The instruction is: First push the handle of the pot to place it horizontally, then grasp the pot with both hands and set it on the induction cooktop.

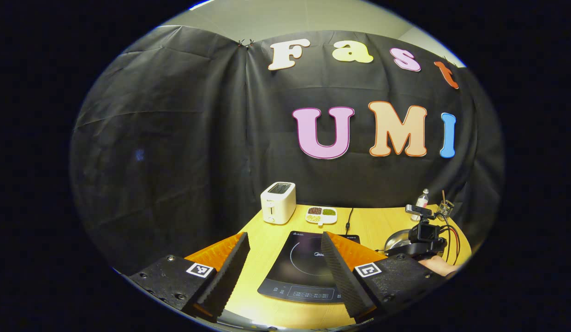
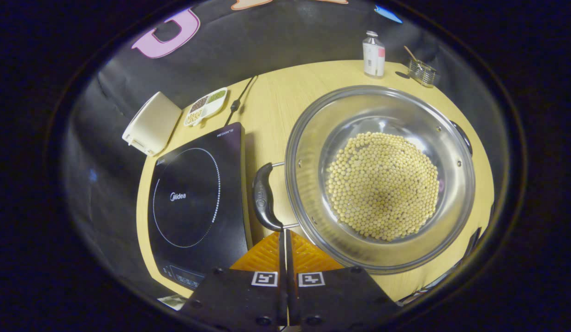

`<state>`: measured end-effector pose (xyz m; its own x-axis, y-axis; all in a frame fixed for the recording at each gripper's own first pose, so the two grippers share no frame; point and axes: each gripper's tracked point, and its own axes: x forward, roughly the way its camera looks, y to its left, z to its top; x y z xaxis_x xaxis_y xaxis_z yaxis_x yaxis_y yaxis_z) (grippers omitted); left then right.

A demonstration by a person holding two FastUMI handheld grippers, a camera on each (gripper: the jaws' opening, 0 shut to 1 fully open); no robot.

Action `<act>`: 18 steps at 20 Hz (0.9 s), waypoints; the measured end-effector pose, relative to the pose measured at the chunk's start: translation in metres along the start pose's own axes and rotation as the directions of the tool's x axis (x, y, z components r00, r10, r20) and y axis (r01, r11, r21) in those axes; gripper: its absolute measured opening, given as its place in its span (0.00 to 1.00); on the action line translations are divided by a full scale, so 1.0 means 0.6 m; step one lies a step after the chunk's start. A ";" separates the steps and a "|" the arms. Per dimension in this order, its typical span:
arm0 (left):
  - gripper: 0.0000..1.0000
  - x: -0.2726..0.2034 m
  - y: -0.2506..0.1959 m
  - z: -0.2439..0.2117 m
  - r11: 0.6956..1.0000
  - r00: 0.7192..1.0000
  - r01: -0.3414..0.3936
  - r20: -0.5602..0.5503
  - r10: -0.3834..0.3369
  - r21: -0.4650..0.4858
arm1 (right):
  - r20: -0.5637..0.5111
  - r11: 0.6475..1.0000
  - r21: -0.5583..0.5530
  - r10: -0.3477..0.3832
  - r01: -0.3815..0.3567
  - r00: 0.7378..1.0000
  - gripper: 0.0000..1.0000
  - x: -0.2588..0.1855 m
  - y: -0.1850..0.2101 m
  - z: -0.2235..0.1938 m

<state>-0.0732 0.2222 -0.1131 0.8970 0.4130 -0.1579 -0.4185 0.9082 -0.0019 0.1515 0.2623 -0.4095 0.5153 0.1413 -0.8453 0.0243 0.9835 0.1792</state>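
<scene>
Now, over on the far left of the pale wooden table [image 2: 276,97] sits a cream boxy toaster [image 2: 151,122], and just right of it a small white divided dish of beans and seeds [image 2: 205,106]. Next comes the flat black glass induction cooktop [image 2: 198,203], lying near-left on the table with a dotted ring on its surface and a black power cord [image 2: 239,99] trailing off behind it toward the cloth wall.

Right beside the cooktop's right edge is the black curved pot handle [image 2: 263,197], apart from the glass by a thin strip of wood. It belongs to the wide shiny steel pot [image 2: 308,152], which stands on the table to the right of the cooktop, its bottom covered with pale yellow soybeans [image 2: 382,184]. A second dark handle shows on the pot's far-right rim.

The right claw [image 2: 285,242] has its fingers pressed together with nothing between them, tips just by the near end of that black handle; whether they touch it I cannot tell. The left claw [image 1: 285,251] hangs spread wide above the table's near-left side, pinching nothing.

Far right at the back: a small white bottle [image 2: 373,54] and a little glass jar with a stick in it [image 2: 422,71].
</scene>
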 end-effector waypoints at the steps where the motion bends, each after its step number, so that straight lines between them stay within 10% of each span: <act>1: 0.96 0.001 0.002 -0.001 1.000 1.000 -0.002 -0.002 0.002 -0.001 | 0.000 1.000 0.001 -0.002 0.002 1.000 0.02 0.001 0.000 0.003; 18: 0.96 0.014 0.001 -0.003 1.000 1.000 0.007 -0.012 -0.007 0.007 | 0.041 0.996 -0.070 0.053 -0.050 0.998 0.05 -0.037 -0.007 0.028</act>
<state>-0.0664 0.2263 -0.1164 0.8979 0.4061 -0.1698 -0.4115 0.9114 0.0038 0.1543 0.2530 -0.3834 0.5507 0.1884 -0.8131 -0.0617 0.9807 0.1854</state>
